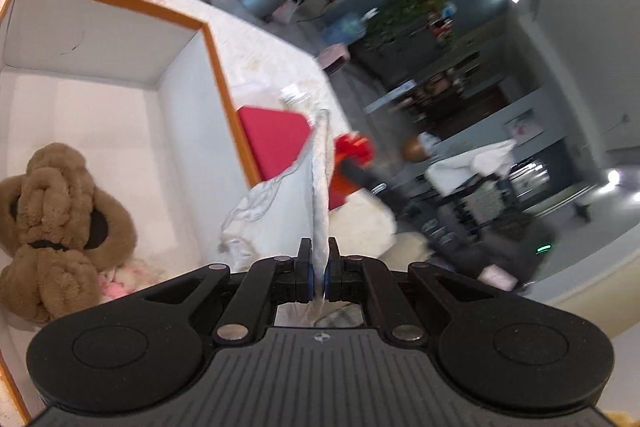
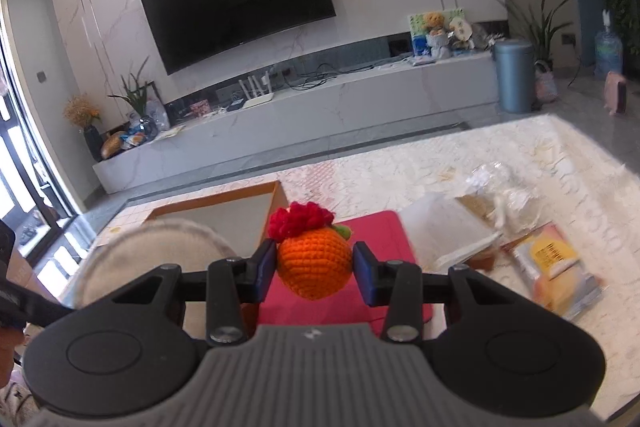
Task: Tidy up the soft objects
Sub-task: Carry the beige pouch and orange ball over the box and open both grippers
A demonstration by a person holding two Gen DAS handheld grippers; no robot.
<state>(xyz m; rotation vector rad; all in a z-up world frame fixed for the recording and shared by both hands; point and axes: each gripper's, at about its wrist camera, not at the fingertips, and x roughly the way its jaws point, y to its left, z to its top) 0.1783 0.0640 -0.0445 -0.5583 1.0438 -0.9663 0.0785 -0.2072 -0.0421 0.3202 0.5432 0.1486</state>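
Here the left gripper (image 1: 319,275) is pinched tight on a thin white cloth (image 1: 320,195), which stretches away from its fingers toward the table edge, a gathered fold of it drooping over the right wall of the orange-rimmed box (image 1: 218,75). The right gripper (image 2: 314,269) is clamped on a crocheted orange fruit (image 2: 314,265) with a red yarn tuft, both pads pressing its sides, held above the red mat (image 2: 380,239) that lies just beside the box. Inside the box, a brown plush toy (image 1: 60,227) sits against the near left side with something pink and fluffy (image 1: 120,281) touching it; the far half of the floor is bare. To do this step well, I judge the cloth should be carried fully over the rim before release, so no tail hangs outside, and dropped on the bare floor, not on the plush. The fruit can follow into the space left. Beyond the mat, paper packets (image 2: 556,259) litter the patterned tabletop (image 2: 520,147).
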